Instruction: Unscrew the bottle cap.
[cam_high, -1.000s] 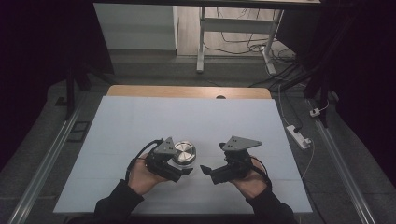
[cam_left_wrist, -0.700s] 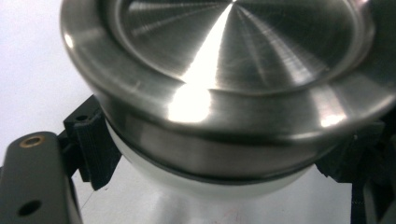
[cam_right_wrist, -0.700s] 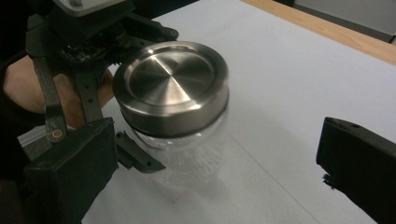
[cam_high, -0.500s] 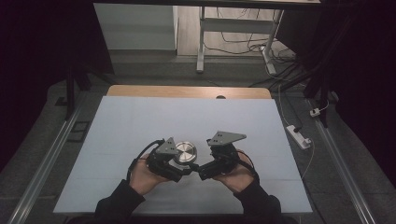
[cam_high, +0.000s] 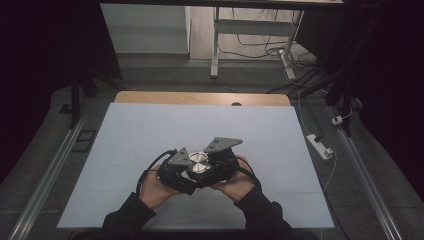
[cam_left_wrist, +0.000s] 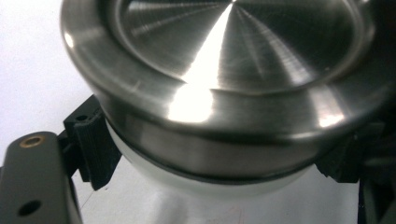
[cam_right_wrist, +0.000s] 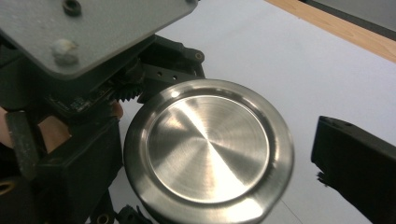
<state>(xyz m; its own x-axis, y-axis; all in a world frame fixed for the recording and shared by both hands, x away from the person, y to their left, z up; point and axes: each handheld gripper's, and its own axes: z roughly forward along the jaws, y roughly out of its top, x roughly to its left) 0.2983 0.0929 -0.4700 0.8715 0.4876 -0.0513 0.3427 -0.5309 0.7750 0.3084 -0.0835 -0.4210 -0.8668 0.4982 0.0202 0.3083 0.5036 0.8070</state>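
The high view looks forward and down from above the person's side, taking in the whole white table, with both forearms entering at 6 o'clock. The left gripper view sits very close, level with the metal lid, which spreads from 9 through 12 to 3 o'clock. The right gripper view looks down on that same metal lid from just above, table running off toward 1 o'clock. All three views share the lid.

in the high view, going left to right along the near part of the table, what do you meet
left hand → left gripper → metal lid → right gripper → right hand
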